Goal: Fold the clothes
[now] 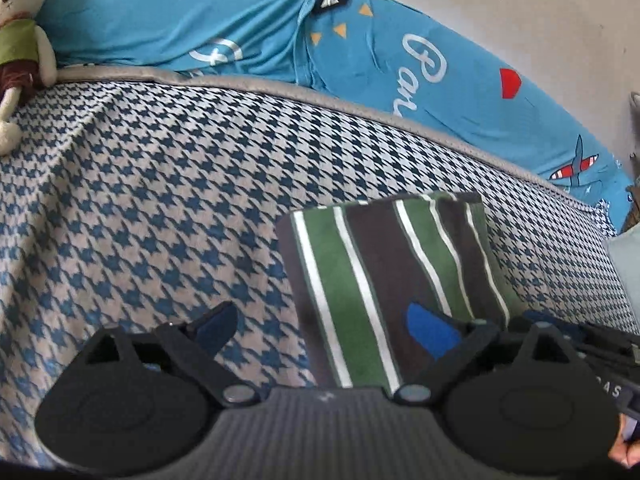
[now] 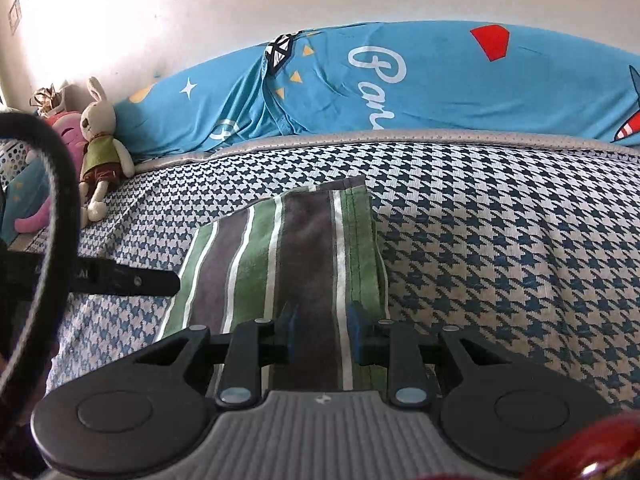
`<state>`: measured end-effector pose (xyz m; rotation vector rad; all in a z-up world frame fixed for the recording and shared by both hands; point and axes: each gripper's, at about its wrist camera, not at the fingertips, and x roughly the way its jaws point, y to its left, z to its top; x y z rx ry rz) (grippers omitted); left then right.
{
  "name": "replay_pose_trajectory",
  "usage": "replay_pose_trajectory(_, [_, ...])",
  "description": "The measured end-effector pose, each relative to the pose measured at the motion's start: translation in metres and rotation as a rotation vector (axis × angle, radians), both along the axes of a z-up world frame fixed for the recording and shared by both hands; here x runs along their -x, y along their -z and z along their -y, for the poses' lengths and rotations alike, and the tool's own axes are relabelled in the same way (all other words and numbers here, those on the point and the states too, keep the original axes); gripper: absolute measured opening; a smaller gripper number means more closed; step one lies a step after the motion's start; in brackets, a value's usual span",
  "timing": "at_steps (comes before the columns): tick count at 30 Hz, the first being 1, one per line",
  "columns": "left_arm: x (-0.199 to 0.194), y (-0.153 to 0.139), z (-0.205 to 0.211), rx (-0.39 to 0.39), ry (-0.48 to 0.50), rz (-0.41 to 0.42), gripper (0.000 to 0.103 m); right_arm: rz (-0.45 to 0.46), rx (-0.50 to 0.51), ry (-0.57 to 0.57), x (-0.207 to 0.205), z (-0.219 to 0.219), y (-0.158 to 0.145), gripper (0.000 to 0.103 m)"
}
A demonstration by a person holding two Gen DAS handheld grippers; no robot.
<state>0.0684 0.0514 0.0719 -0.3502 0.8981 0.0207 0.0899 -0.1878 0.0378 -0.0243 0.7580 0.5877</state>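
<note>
A folded garment (image 1: pixel 380 280) with green, dark brown and white stripes lies flat on the blue-and-white houndstooth bed cover (image 1: pixel 160 200). My left gripper (image 1: pixel 325 330) stands wide open at the garment's near left corner. Its right pad (image 1: pixel 432 334) is over the cloth and its left pad (image 1: pixel 218 326) is over the bed cover. In the right wrist view the garment (image 2: pixel 288 248) lies straight ahead. My right gripper (image 2: pixel 323 332) hovers over its near edge with a narrow gap between the blue pads. The stripes run flat through that gap and nothing looks pinched. One black finger of the left gripper (image 2: pixel 152 278) reaches the garment's left edge.
A blue printed quilt (image 1: pixel 400 60) is bunched along the wall behind the bed cover. A stuffed rabbit (image 2: pixel 100 148) leans at the far left beside a pink plush toy (image 2: pixel 66 136). Houndstooth cover stretches to the right of the garment (image 2: pixel 500 240).
</note>
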Motion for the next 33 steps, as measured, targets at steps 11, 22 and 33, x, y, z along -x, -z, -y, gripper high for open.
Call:
replay_pose_trajectory(11, [-0.005,0.022,0.009,-0.042,0.012,-0.060,0.100,-0.050,0.036,0.073,-0.025,-0.006,0.016,0.025])
replay_pose_trajectory(22, [-0.008,0.031,0.014,-0.070,0.007,-0.084,0.103,-0.060,0.063,0.112,-0.035,-0.004,0.025,0.027])
replay_pose_trajectory(33, [-0.003,0.017,0.027,-0.130,-0.016,-0.053,0.103,-0.053,0.035,0.193,-0.020,0.003,0.002,0.028])
